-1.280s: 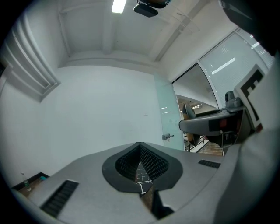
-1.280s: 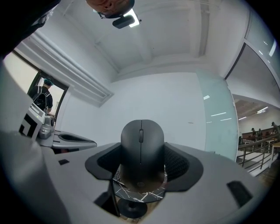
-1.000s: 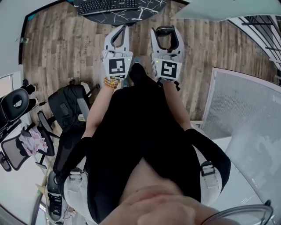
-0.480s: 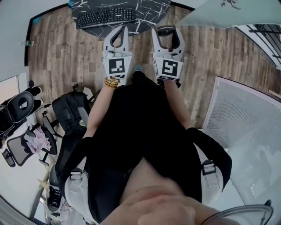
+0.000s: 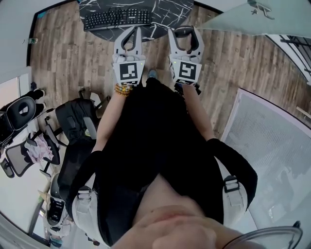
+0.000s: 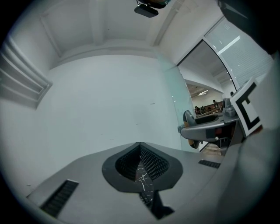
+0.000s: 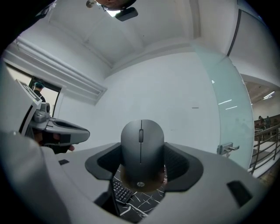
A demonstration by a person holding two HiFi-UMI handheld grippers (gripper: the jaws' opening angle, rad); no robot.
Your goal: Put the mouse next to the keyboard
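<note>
A dark grey mouse [image 7: 141, 153] sits clamped between the jaws of my right gripper [image 7: 142, 168]; in the head view the mouse [image 5: 182, 34] shows at the tip of the right gripper [image 5: 184, 39]. A black keyboard [image 5: 116, 18] lies on a black marble-patterned table [image 5: 165, 9] at the top, just ahead of both grippers; part of the keyboard [image 7: 119, 191] shows under the mouse. My left gripper [image 5: 131, 36] is held beside the right one, its jaws closed together with nothing between them; the left gripper [image 6: 140, 164] points over the table.
Wooden floor [image 5: 63, 58] surrounds the table. Office chairs [image 5: 22, 116] and a black bag [image 5: 77, 121] stand at the left. A white panel [image 5: 272, 141] lies at the right. White walls and a glass partition [image 7: 227, 105] face the grippers.
Both grippers and the person have moved slightly toward the table; the keyboard and table show more fully at the top. The mouse stays held in the right gripper.
</note>
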